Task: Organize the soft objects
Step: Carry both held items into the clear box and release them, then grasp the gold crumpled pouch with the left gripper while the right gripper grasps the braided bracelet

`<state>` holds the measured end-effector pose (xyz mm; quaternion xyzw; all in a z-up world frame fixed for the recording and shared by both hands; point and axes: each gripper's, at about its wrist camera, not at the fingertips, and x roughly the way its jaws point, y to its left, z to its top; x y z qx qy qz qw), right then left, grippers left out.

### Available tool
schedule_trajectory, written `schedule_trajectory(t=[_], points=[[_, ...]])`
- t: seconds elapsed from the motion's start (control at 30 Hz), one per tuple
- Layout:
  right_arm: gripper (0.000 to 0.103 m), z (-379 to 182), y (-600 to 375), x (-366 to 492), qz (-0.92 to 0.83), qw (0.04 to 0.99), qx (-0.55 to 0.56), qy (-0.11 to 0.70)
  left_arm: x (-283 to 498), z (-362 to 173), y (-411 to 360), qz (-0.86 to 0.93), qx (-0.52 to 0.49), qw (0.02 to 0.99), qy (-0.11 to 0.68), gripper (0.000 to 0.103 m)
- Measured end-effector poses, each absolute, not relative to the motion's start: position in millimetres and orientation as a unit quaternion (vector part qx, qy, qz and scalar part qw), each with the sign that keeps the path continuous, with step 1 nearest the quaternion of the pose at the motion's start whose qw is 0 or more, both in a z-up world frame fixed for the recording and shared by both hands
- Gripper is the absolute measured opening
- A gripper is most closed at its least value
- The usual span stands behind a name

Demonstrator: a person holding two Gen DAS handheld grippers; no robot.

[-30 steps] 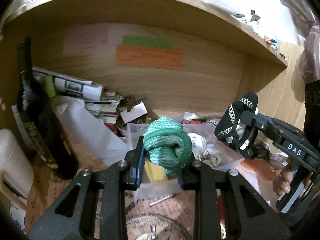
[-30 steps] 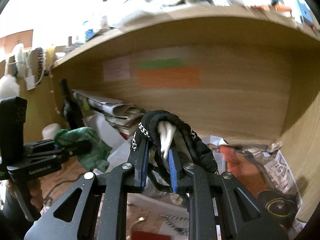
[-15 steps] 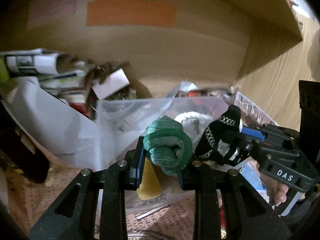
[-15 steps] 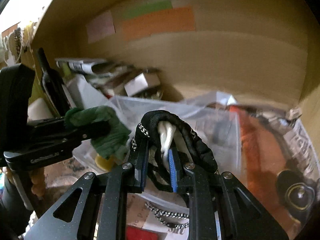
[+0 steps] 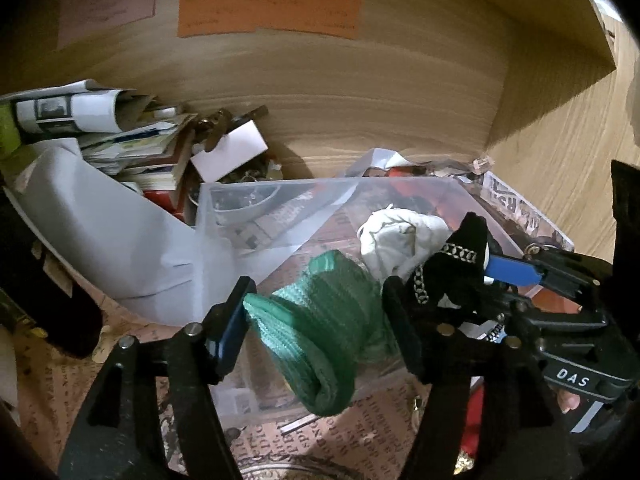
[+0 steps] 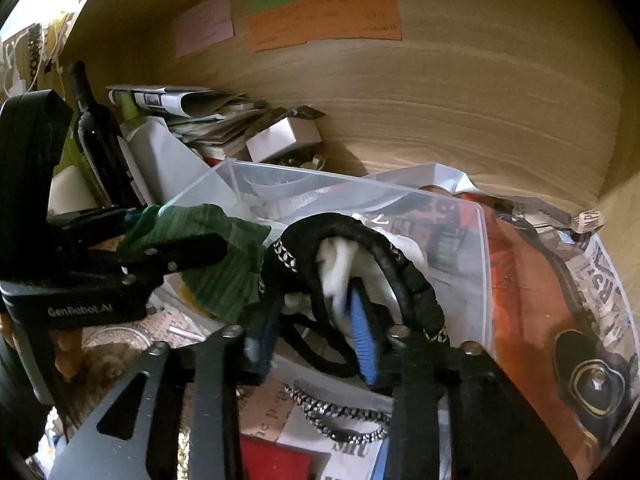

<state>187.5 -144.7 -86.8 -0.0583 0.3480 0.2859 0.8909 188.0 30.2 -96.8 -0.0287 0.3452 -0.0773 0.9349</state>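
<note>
My left gripper has spread its jaws, and a rolled green knit cloth hangs loose between them over the front rim of a clear plastic bin. In the right wrist view the green cloth sits at the left, by the left gripper. My right gripper has its jaws apart around a black fabric piece with chain trim and white lining. That black piece shows at the bin's right side. A white cloth lies in the bin.
The bin sits in a wooden shelf nook lined with newspaper. A stack of papers and books and a white sheet lie to the left. A dark bottle stands at far left. A chain strap lies in front.
Both grippers moved forward and down over the bin. Both pairs of jaws have spread, and the green cloth and black piece sit looser than before.
</note>
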Motion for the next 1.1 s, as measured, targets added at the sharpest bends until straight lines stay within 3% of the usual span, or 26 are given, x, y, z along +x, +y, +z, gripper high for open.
schedule_trajectory(t=[0.27,0.33,0.47,0.57,1.1], points=[[0.060,-70,-156,165,0.273,0.906,-0.062,0.318,159,-78,42,-0.060,-0.030,0.948,0.311,0.078],[0.061,-64,-162,158,0.270,0.910,-0.058,0.308,150,-73,43,-0.057,-0.030,0.951,0.303,0.087],[0.071,-55,-173,142,0.263,0.918,-0.051,0.291,130,-69,40,-0.059,-0.029,0.954,0.294,0.094],[0.072,-54,-182,129,0.255,0.922,-0.049,0.286,118,-70,33,-0.069,-0.023,0.952,0.298,0.100],[0.073,-92,-218,102,0.232,0.912,-0.022,0.337,110,-134,-30,-0.133,-0.033,0.907,0.399,0.101]])
